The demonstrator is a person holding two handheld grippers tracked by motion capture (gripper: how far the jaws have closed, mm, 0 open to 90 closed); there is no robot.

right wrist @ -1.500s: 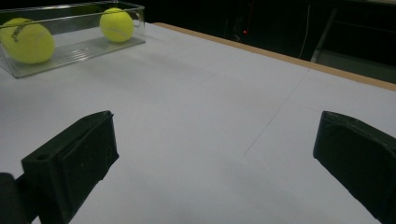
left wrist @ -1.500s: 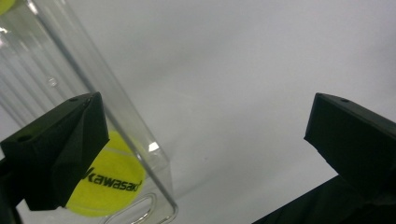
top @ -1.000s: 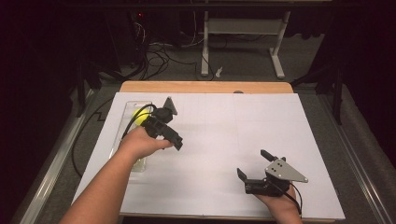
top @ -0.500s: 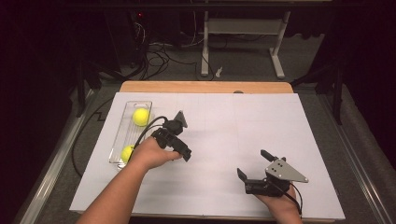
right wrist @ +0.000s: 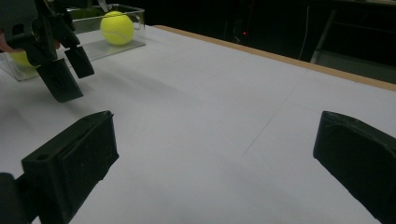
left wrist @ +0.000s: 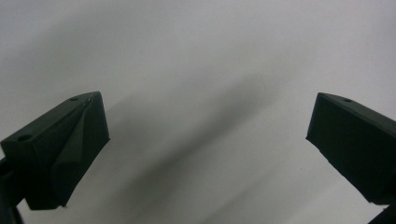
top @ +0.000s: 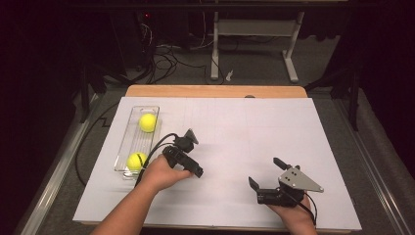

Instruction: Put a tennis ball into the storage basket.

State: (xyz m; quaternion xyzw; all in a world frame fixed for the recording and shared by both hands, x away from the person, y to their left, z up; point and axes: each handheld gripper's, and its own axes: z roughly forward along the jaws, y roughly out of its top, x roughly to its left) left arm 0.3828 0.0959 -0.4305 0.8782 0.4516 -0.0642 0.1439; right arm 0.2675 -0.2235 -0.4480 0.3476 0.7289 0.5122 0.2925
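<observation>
With both tennis balls (top: 147,122) lying in the clear tray (top: 126,147) near the desk's left edge, the left hand-held gripper (top: 192,154), jaws spread and empty, did best drawing clear without nudging the tray, while the right hand-held gripper (top: 266,175) rested spread.

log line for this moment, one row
left gripper: open, empty, beside tray | right gripper: open, empty | balls: both in tray

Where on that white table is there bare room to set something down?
The widest free patch of the white table runs from the clear plastic tray to the right edge, beyond both grippers. It is crowded at the left: the tray holds two yellow tennis balls, and the left gripper is beside it.
</observation>
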